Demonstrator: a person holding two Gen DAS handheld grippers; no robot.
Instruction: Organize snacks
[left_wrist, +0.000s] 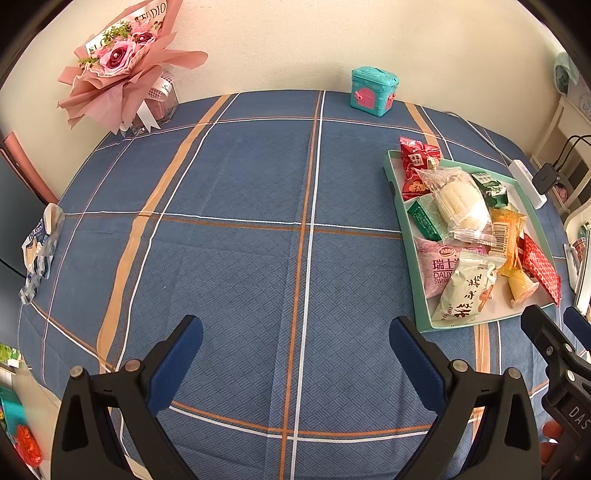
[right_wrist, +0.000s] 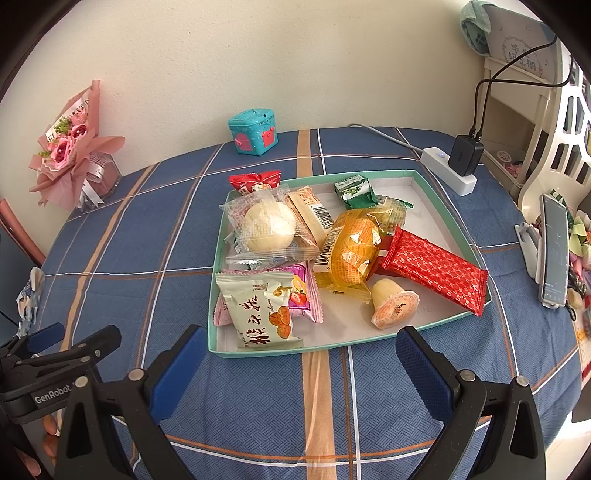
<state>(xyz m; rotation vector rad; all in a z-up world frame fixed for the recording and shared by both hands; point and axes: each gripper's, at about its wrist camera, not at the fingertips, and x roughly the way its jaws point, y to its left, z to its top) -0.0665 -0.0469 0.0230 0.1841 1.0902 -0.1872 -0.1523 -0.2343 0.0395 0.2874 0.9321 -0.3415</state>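
Observation:
A teal-rimmed tray (right_wrist: 448, 214) (left_wrist: 397, 195) holds several wrapped snacks: a white bun in clear wrap (right_wrist: 267, 225) (left_wrist: 460, 206), a cream packet with black script (right_wrist: 258, 312) (left_wrist: 467, 291), an orange-yellow packet (right_wrist: 354, 251), a long red bar (right_wrist: 437, 267), a jelly cup (right_wrist: 393, 302) and green packets (right_wrist: 354, 190). My right gripper (right_wrist: 304, 360) is open just in front of the tray's near rim, holding nothing. My left gripper (left_wrist: 295, 349) is open over bare cloth, left of the tray. The right gripper (left_wrist: 554, 332) also shows at the right edge of the left wrist view.
The table has a blue plaid cloth (left_wrist: 240, 240). A pink bouquet (left_wrist: 122, 62) and a teal toy box (left_wrist: 373, 90) stand at the back by the wall. A crumpled wrapper (left_wrist: 40, 247) lies at the left edge. A power strip with charger (right_wrist: 450, 166) and a phone on a stand (right_wrist: 552, 251) sit right.

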